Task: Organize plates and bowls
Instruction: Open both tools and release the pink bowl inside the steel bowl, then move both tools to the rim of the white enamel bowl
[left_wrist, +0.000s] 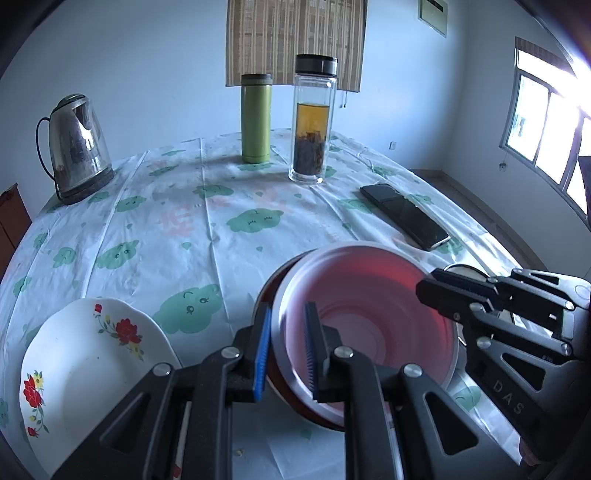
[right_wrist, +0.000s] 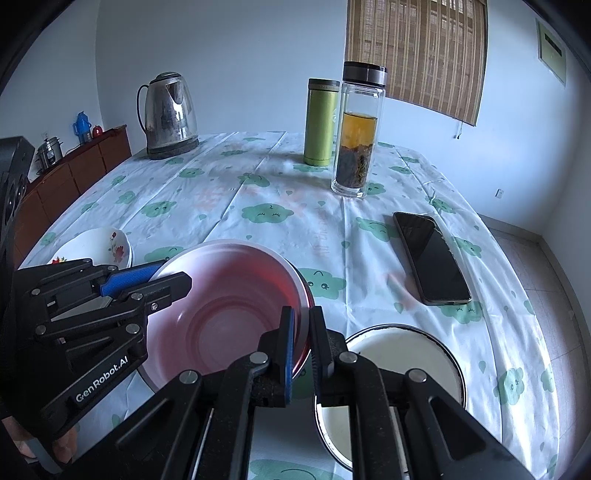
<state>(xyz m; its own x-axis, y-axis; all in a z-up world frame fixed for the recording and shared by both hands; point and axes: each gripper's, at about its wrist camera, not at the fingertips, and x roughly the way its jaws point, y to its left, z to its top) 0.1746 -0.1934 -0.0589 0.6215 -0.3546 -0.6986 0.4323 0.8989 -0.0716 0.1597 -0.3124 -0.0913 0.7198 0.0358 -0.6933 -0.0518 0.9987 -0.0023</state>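
A pink-lined bowl (left_wrist: 369, 317) (right_wrist: 229, 314) with a silvery rim is tilted over the tablecloth between both grippers. My left gripper (left_wrist: 288, 350) is shut on the bowl's left rim, one blue pad inside and one outside; in the right wrist view it (right_wrist: 166, 277) shows at the left. My right gripper (right_wrist: 303, 347) is shut on the bowl's right rim and enters the left wrist view (left_wrist: 432, 288) from the right. A white flowered plate (left_wrist: 85, 362) (right_wrist: 99, 245) lies left of the bowl. A white round plate with a dark rim (right_wrist: 399, 354) lies under my right gripper.
At the table's far side stand a steel kettle (left_wrist: 77, 147) (right_wrist: 170, 114), a green flask (left_wrist: 255, 118) (right_wrist: 320, 122) and a glass tea bottle (left_wrist: 312, 118) (right_wrist: 358, 129). A black phone (left_wrist: 404, 216) (right_wrist: 430, 258) lies right of the bowl. A wooden sideboard (right_wrist: 66, 173) is beyond the left edge.
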